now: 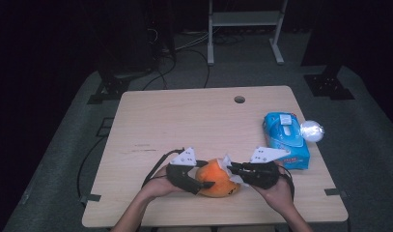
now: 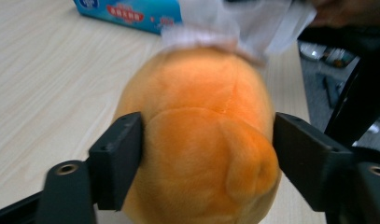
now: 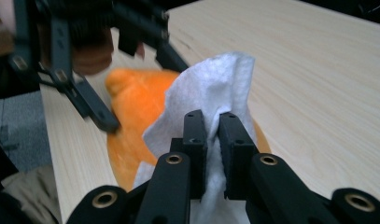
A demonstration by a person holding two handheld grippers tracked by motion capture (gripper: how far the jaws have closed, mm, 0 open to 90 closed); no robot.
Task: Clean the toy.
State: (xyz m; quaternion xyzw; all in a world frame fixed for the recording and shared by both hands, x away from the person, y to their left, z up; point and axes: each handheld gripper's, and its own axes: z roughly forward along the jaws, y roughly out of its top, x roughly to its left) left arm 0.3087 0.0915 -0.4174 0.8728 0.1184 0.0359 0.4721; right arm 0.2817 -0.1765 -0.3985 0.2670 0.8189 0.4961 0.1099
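From the high view, the orange plush toy lies at the near edge of the table, the left tongs clamped on it and the right tongs pressing a white wipe to its top; wiping looks under way, with most of the fur likely still to cover. A blue wipe pack lies to the right. The left gripper view shows both jaws squeezing the toy's sides. The right gripper view shows those tongs pinched together on the wipe.

Black grippers, grey triangular plates
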